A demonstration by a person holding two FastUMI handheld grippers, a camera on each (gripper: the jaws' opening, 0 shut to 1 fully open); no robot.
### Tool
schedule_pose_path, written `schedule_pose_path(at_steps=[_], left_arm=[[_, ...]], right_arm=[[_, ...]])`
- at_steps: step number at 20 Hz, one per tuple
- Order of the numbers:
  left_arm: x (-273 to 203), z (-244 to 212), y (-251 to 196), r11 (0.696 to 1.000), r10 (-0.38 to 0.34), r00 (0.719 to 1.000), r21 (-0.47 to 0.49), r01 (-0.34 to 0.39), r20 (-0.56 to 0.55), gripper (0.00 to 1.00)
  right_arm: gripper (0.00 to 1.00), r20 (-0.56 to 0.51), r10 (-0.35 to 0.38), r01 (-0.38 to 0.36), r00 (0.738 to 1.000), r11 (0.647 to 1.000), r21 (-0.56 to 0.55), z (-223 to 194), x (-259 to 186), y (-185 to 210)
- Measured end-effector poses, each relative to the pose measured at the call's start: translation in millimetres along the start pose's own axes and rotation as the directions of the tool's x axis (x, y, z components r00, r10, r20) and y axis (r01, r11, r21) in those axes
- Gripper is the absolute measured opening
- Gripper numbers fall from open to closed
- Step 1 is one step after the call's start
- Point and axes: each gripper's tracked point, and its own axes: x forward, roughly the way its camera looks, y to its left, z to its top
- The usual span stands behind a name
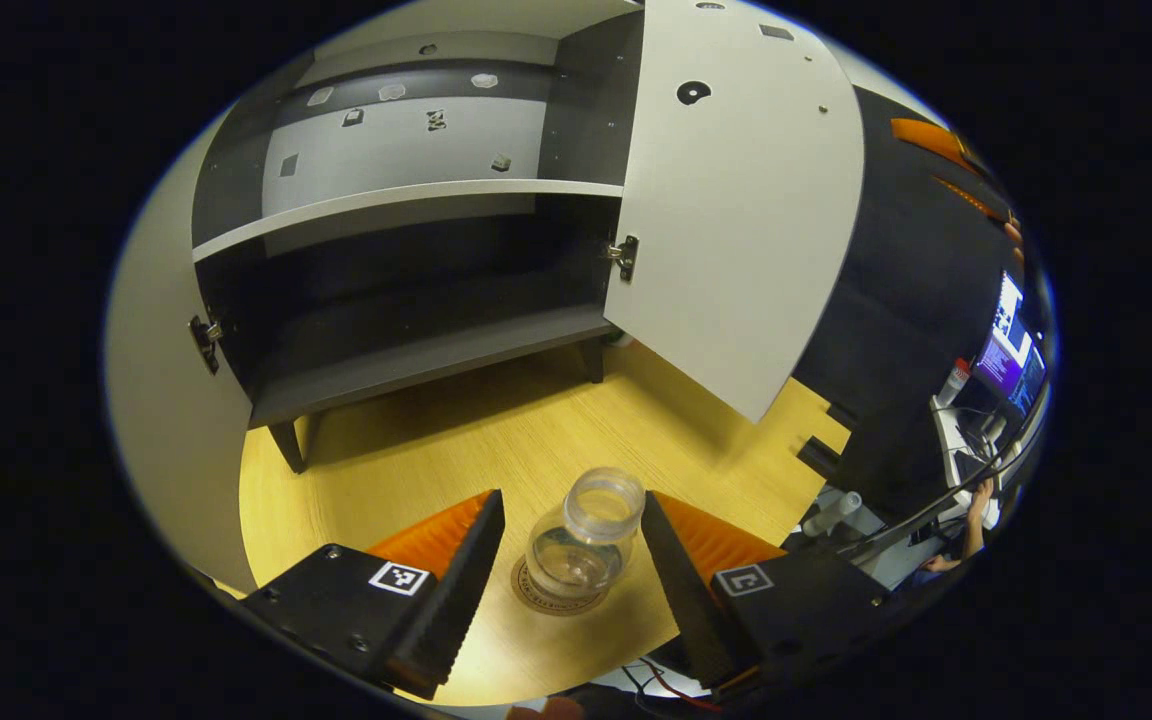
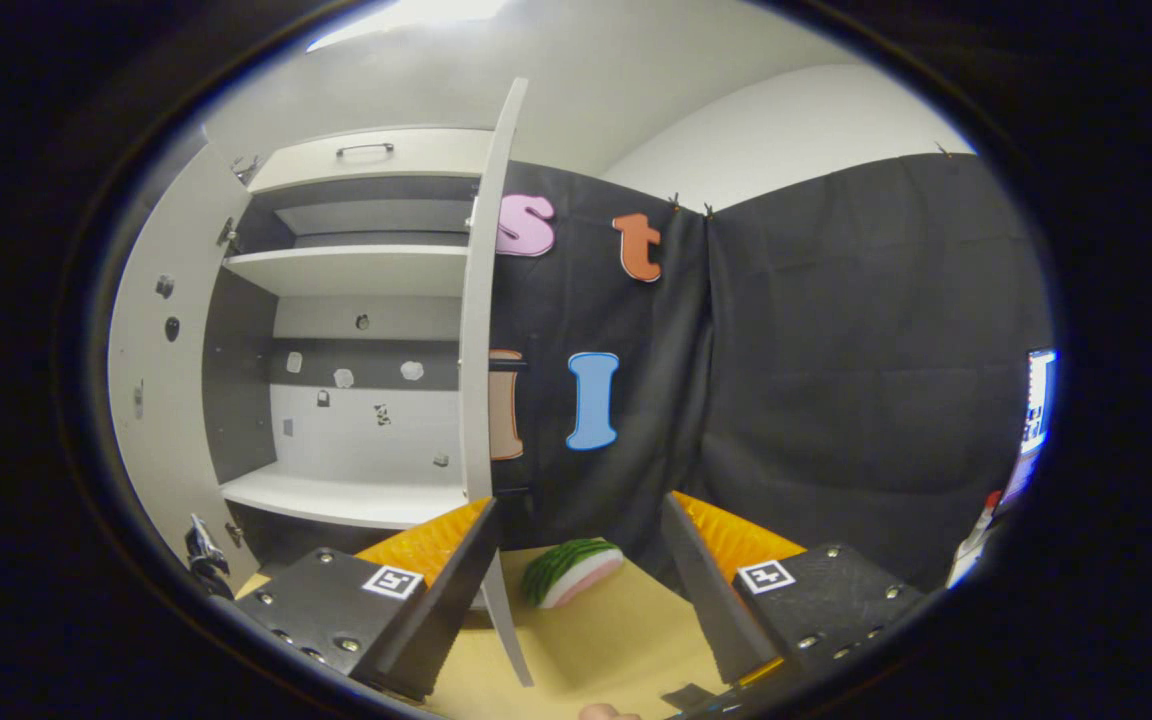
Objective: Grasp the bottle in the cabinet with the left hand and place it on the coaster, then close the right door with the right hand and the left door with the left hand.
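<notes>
Left gripper view: bottle [image 1: 584,538] already upright on coaster [image 1: 558,592], left gripper [image 1: 573,558] spread wide either side, not touching, right door [image 1: 736,200] and left door [image 1: 161,400] open; right gripper view: right gripper [image 2: 581,575] spread and empty near right door [image 2: 481,330], both closings left.

Wooden table [image 1: 416,470], cabinet [image 1: 406,360], coaster [image 1: 536,600], watermelon slice [image 2: 571,572]

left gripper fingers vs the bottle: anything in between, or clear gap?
Left gripper view: the left gripper is open, and the bottle stands on the coaster between its fingers. Each side gap shows just bare wooden tabletop.
</notes>
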Motion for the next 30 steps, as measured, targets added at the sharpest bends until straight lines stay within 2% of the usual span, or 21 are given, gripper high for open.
schedule_pose_path(at_steps=[3, 5, 6, 7, 11, 12, 14, 16, 18, 20, 21, 22, 23, 24, 26, 27, 28, 29, 30], left_arm=[[-10, 16, -2, 1.0, 0.002, 0.999, -0.014, -0.001, 0.04, 0.89], [-22, 38, -2, 0.999, 0.011, 0.996, -0.034, -0.008, 0.093, 0.89], [-29, 53, -3, 0.999, 0.019, 0.992, -0.046, -0.013, 0.125, 0.92], [-38, 70, -1, 0.998, 0.029, 0.986, -0.06, -0.019, 0.166, 0.89], [-79, 136, 13, 0.989, 0.117, 0.943, -0.121, -0.082, 0.311, 0.88], [-91, 151, 17, 0.985, 0.142, 0.93, -0.137, -0.1, 0.339, 0.88], [-111, 175, 24, 0.978, 0.186, 0.903, -0.161, -0.132, 0.388, 0.9], [-132, 192, 29, 0.971, 0.225, 0.877, -0.169, -0.167, 0.425, 0.9], [-148, 200, 34, 0.965, 0.254, 0.857, -0.178, -0.192, 0.45, 0.89], [-159, 203, 34, 0.96, 0.27, 0.845, -0.193, -0.202, 0.462, 0.89], [-164, 203, 36, 0.958, 0.279, 0.84, -0.197, -0.209, 0.466, 0.89], [-169, 203, 37, 0.956, 0.287, 0.834, -0.201, -0.216, 0.471, 0.89], [-173, 202, 39, 0.953, 0.296, 0.829, -0.205, -0.224, 0.473, 0.89], [-176, 201, 41, 0.95, 0.306, 0.826, -0.209, -0.233, 0.473, 0.89], [-180, 198, 46, 0.943, 0.326, 0.819, -0.221, -0.248, 0.472, 0.89], [-179, 197, 50, 0.939, 0.336, 0.813, -0.23, -0.254, 0.475, 0.89], [-183, 195, 53, 0.935, 0.347, 0.807, -0.237, -0.262, 0.477, 0.89], [-187, 192, 55, 0.93, 0.361, 0.8, -0.247, -0.272, 0.48, 0.89], [-193, 189, 60, 0.924, 0.376, 0.793, -0.256, -0.284, 0.478, 0.89]], right_arm=[[0.96, 0.014, 0.005, -0.005, 1.0, 1.0, -0.002, 6, 5, 0], [0.96, 0.028, 0.012, -0.012, 1.0, 1.0, -0.006, 13, 11, 0], [0.99, 0.039, 0.017, -0.016, 0.999, 1.0, -0.007, 17, 16, 1], [0.99, 0.05, 0.018, -0.018, 0.999, 1.0, -0.01, 23, 19, 1], [0.96, 0.111, 0.026, -0.026, 0.993, 1.0, -0.006, 48, 37, -1], [1.0, 0.121, 0.036, -0.036, 0.992, 0.999, -0.004, 52, 41, -1], [0.98, 0.129, 0.06, -0.06, 0.99, 0.998, -0.001, 57, 50, 3], [1.0, 0.138, 0.094, -0.095, 0.986, 0.995, -0.003, 61, 56, 8], [0.97, 0.141, 0.145, -0.146, 0.979, 0.989, -0.007, 62, 55, 14], [0.96, 0.139, 0.197, -0.199, 0.971, 0.98, 0.005, 61, 55, 25], [0.92, 0.139, 0.223, -0.226, 0.965, 0.974, 0.005, 62, 54, 33], [0.96, 0.141, 0.251, -0.254, 0.958, 0.967, 0.001, 61, 52, 39], [0.92, 0.144, 0.281, -0.283, 0.949, 0.959, -0.004, 64, 55, 36], [0.92, 0.145, 0.31, -0.313, 0.939, 0.95, -0.002, 64, 54, 48], [1.0, 0.143, 0.37, -0.375, 0.918, 0.927, 0.008, 63, 52, 72], [0.92, 0.139, 0.398, -0.403, 0.907, 0.915, 0.01, 63, 53, 83], [0.96, 0.137, 0.422, -0.427, 0.896, 0.904, 0.011, 63, 53, 94], [0.92, 0.136, 0.443, -0.448, 0.886, 0.894, 0.01, 63, 54, 105], [0.96, 0.131, 0.458, -0.463, 0.879, 0.886, 0.008, 61, 55, 110]])
